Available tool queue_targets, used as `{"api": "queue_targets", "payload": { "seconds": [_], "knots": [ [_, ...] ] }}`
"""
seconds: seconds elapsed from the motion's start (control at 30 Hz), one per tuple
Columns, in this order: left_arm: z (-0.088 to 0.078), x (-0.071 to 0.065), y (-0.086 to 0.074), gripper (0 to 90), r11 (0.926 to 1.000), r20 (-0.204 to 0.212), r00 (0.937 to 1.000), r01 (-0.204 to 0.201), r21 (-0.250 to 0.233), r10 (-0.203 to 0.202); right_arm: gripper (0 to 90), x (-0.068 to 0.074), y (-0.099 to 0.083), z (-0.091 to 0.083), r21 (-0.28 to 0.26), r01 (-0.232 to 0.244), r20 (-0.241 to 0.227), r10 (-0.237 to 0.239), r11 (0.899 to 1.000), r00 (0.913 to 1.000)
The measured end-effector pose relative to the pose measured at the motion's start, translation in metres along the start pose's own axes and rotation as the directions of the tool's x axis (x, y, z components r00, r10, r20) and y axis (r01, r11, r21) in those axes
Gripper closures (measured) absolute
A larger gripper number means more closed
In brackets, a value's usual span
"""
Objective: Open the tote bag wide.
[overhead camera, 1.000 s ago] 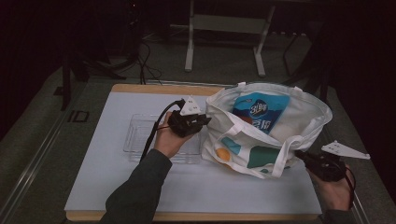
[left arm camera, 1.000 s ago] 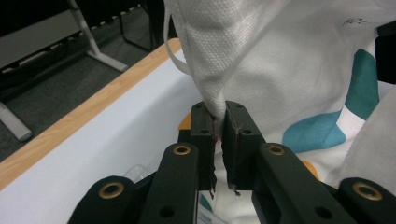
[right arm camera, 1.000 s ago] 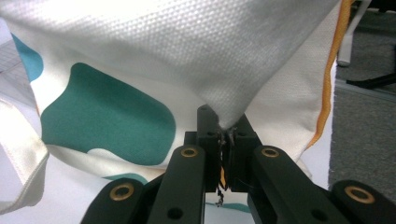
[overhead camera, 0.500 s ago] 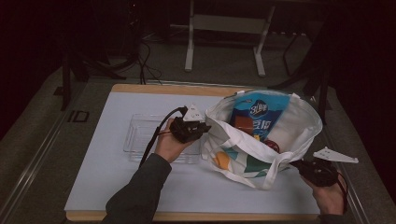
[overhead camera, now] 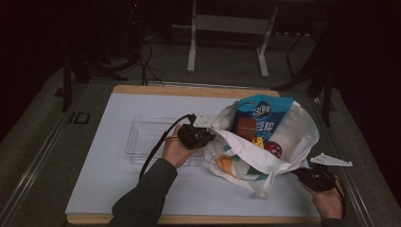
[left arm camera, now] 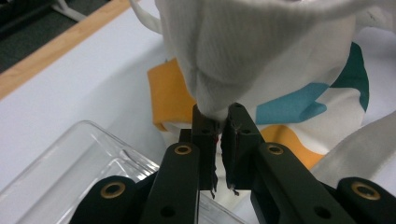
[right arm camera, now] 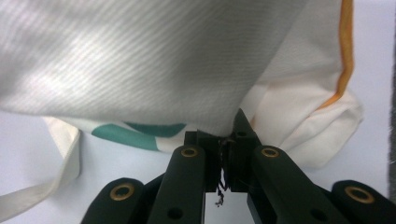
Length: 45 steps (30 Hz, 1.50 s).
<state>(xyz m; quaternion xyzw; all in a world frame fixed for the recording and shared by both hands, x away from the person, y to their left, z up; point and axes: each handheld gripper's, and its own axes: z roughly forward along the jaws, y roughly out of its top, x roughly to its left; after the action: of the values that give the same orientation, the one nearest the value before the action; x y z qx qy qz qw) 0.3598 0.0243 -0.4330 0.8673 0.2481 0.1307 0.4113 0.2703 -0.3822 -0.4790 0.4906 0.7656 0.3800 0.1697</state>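
A white cloth tote bag (overhead camera: 288,142) with teal, blue and orange patches lies open on the white tabletop. Inside it stand a blue snack packet (overhead camera: 261,113), a brown box (overhead camera: 246,127) and small red and yellow items. My left gripper (overhead camera: 208,134) is shut on the bag's left rim; in the left gripper view its jaws pinch the white cloth (left arm camera: 219,119). At the bag's near right edge my right gripper (overhead camera: 298,173) is shut on the fabric, and the right gripper view shows the cloth (right arm camera: 224,133) clamped between its jaws.
A clear plastic tray (overhead camera: 142,137) sits left of the bag, partly under my left hand. The white mat (overhead camera: 104,179) ends in a wooden table edge at front and back. Stand legs and cables lie on the dark floor behind.
Both grippers have sunk toward the table with the bag's rim in them. The bag has slumped lower and its mouth has spread wider, so more of its contents show.
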Motion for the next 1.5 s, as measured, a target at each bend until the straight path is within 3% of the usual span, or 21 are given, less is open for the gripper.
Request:
{"api": "queue_targets", "payload": {
  "seconds": [0.2, 0.4, 0.7, 0.97, 1.27, 1.33, 1.5],
  "knots": [
    [0.007, -0.001, -0.005, 85.5, 0.9995, 0.010, 0.9998, 0.014, 0.029, -0.015, 87.5, -0.001, -0.010, 0.014, 0.031, -0.025, -0.028, 0.026, 0.999, 0.9993],
    [0.013, 0.003, -0.012, 87.2, 0.9976, 0.033, 0.9978, 0.055, 0.041, -0.057, 87.7, 0.001, -0.014, 0.025, 0.069, -0.013, -0.024, 0.015, 0.998, 0.9996],
    [0.012, 0.004, -0.022, 88.0, 0.9965, 0.037, 0.9968, 0.068, 0.047, -0.070, 88.2, -0.001, -0.019, 0.027, 0.086, -0.020, -0.027, 0.022, 0.996, 0.9994],
    [0.018, 0.007, -0.021, 88.1, 0.9930, 0.020, 0.9963, 0.082, 0.085, -0.084, 88.4, 0.001, -0.019, 0.032, 0.122, -0.004, -0.016, 0.006, 0.993, 0.9998],
    [0.021, 0.008, -0.019, 87.6, 0.9819, 0.005, 0.9867, 0.161, 0.099, -0.163, 88.0, 0.003, -0.016, 0.035, 0.151, 0.008, -0.001, -0.008, 0.988, 1.0000],
    [0.019, 0.008, -0.019, 84.9, 0.9838, 0.001, 0.9880, 0.154, 0.092, -0.154, 86.6, 0.004, -0.016, 0.034, 0.149, 0.009, 0.004, -0.010, 0.989, 0.9999],
    [0.007, 0.011, -0.021, 66.2, 0.9848, 0.004, 0.9873, 0.158, 0.071, -0.159, 67.0, 0.003, -0.019, 0.027, 0.160, 0.009, -0.011, -0.008, 0.987, 0.9999]
  ]
}}
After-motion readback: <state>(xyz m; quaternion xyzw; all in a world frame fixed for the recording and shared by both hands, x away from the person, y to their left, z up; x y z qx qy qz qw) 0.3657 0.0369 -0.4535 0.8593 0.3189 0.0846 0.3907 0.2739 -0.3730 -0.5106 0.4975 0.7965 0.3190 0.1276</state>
